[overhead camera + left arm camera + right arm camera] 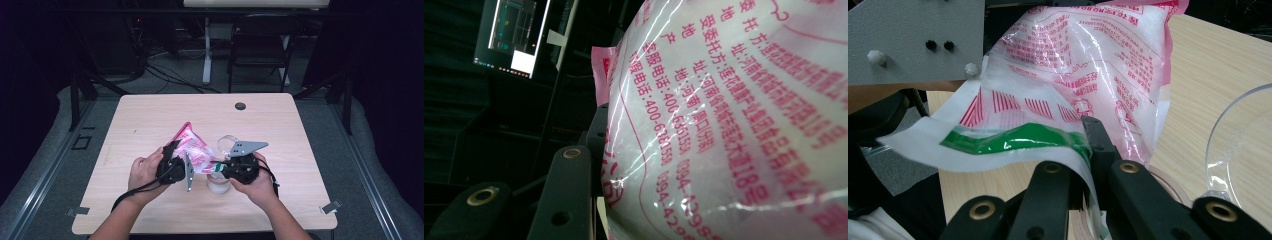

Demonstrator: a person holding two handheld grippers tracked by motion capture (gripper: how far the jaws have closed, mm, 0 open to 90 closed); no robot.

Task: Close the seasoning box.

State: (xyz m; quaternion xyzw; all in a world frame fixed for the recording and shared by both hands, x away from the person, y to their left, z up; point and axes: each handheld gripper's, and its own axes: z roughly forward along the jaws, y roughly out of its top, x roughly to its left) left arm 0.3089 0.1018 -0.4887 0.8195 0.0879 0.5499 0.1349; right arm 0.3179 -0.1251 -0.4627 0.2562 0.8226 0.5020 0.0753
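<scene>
A pink-and-white printed plastic bag (pixel 194 148) hangs above the wooden table (pixel 150 120) between my two grippers. My left gripper (pixel 174 150) grips the bag's full body from the left; in the left gripper view one black finger (pixel 570 192) presses against the bulging film (pixel 734 125), and the other is hidden behind it. My right gripper (pixel 216 164) is shut on the bag's flat white edge with a green band (pixel 1013 139), the film pinched between its jaws (pixel 1087 145). The bag's printed body (pixel 1088 55) rises beyond.
A clear glass vessel (pixel 226 145) stands just behind the right gripper, its rim (pixel 1233 140) close to the jaws. A pale round object (pixel 218 186) sits below the right hand. A dark grommet (pixel 240 106) marks the table's far side; a folding chair (pixel 260 45) stands beyond.
</scene>
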